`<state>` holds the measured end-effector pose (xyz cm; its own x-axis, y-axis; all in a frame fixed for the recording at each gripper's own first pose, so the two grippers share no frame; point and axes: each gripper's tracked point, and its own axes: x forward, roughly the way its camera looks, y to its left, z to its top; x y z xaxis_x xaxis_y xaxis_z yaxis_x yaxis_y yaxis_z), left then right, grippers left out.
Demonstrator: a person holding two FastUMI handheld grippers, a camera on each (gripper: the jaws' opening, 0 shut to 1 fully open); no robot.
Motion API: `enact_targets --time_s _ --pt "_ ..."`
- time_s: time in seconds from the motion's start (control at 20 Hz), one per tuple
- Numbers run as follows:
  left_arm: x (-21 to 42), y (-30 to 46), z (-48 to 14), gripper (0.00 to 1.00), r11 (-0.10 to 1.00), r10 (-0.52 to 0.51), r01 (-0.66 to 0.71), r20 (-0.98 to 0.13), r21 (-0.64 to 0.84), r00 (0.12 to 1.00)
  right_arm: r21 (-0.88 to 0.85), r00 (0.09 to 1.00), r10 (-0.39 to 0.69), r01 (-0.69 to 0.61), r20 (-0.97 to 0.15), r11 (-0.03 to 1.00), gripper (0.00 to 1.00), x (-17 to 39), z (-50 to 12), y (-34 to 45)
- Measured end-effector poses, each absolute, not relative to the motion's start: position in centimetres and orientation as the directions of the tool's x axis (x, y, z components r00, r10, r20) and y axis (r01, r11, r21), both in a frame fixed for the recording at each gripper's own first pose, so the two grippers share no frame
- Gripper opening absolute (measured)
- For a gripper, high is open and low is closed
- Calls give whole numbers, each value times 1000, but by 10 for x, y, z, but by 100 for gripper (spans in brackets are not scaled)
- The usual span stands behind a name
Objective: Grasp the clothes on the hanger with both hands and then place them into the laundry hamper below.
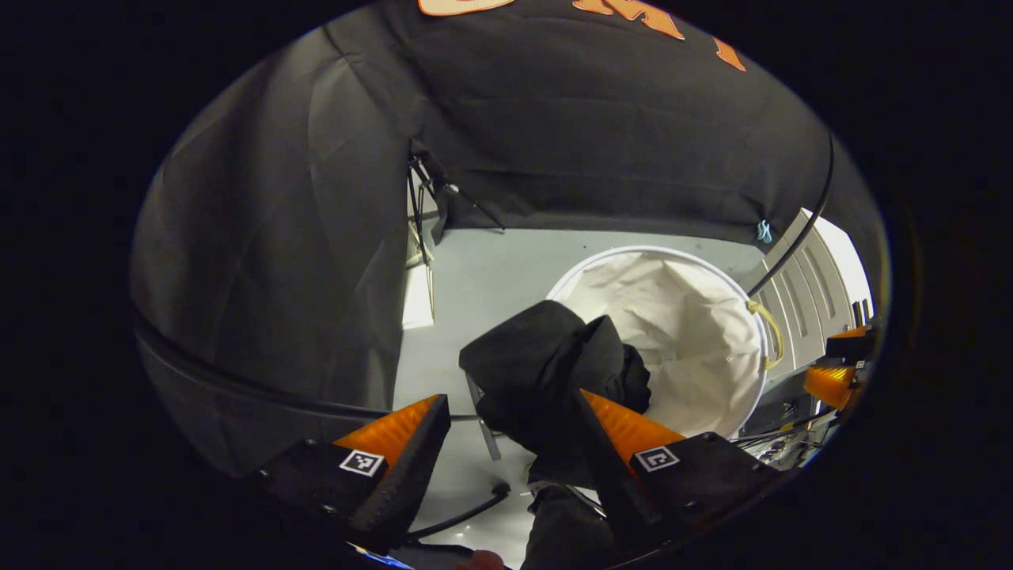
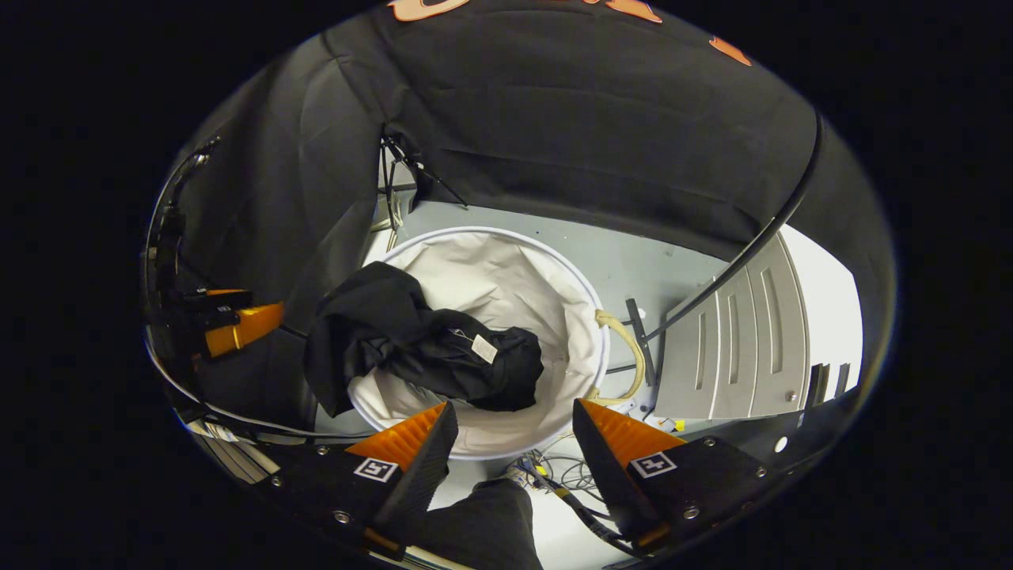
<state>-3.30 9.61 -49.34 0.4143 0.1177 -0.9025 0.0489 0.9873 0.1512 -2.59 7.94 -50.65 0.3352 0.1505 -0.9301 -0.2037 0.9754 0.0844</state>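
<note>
1. Black clothes (image 2: 411,344) lie draped over the hamper (image 2: 582,313) near-left rim, half inside.
2. Left gripper (image 1: 510,443): fingers apart, cloth hanging between them, grip unclear. Right gripper (image 2: 514,443): apart, empty.
3. Nudge the overhang inward, past the rim.

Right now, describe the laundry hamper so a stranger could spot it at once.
Look at the grey floor below the black cloth wall. The laundry hamper stands there beside a pale grey panelled cabinet. It is the round white fabric tub with a rope handle, and black clothes hang over its rim.
</note>
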Motion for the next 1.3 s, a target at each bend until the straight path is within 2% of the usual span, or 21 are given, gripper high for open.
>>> enact_targets --time_s 0.15,0.3,0.6,0.75,0.95,1.1,1.3 --pt "-17 86 -465 97 992 95 33 -876 126 473 97 373 161 -183 -914 978 91 -18 -491 82" --pt "8 80 -432 99 993 88 18 -825 118 559 95 459 159 -161 -874 982 91 0 -458 78" --pt "62 58 -335 99 997 52 0 -649 79 759 112 659 150 -99 -737 989 91 46 -351 66" --pt "73 51 -282 99 998 39 -6 -552 62 833 200 731 148 -16 -666 980 91 52 -298 53" --pt "72 40 -208 99 999 22 -2 -456 44 890 268 805 94 84 -585 960 91 57 -259 3" --pt "77 37 -195 96 999 12 3 -413 34 911 220 807 35 119 -589 968 93 52 -265 -30" --pt "75 38 -185 98 1000 11 -2 -395 24 918 200 808 33 106 -588 974 93 52 -271 -27"
